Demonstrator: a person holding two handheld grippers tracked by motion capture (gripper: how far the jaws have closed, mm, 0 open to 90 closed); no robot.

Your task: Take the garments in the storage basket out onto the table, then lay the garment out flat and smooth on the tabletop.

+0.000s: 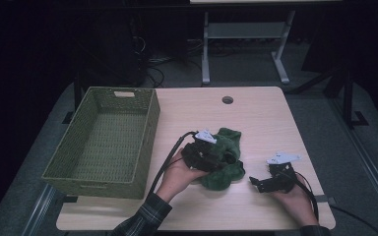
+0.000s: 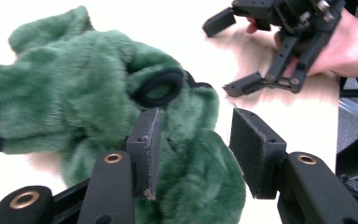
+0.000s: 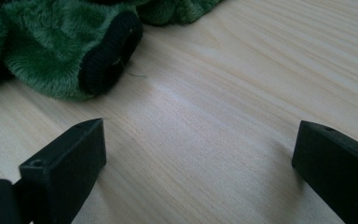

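Fleece, green and plush with black cuffs, makes up the gloves (image 1: 223, 160) heaped mid-surface in the high view: probably light, limp and grippy, best pinched at a thick fold or cuff. A woven basket (image 1: 106, 140) stands well apart to the left on the pale wooden surface (image 1: 266, 118); the room behind is dark. In the left gripper view, the left claw (image 2: 193, 147) gapes, pads off the pile. In the right gripper view, the right claw (image 3: 198, 161) spreads wide over bare wood.
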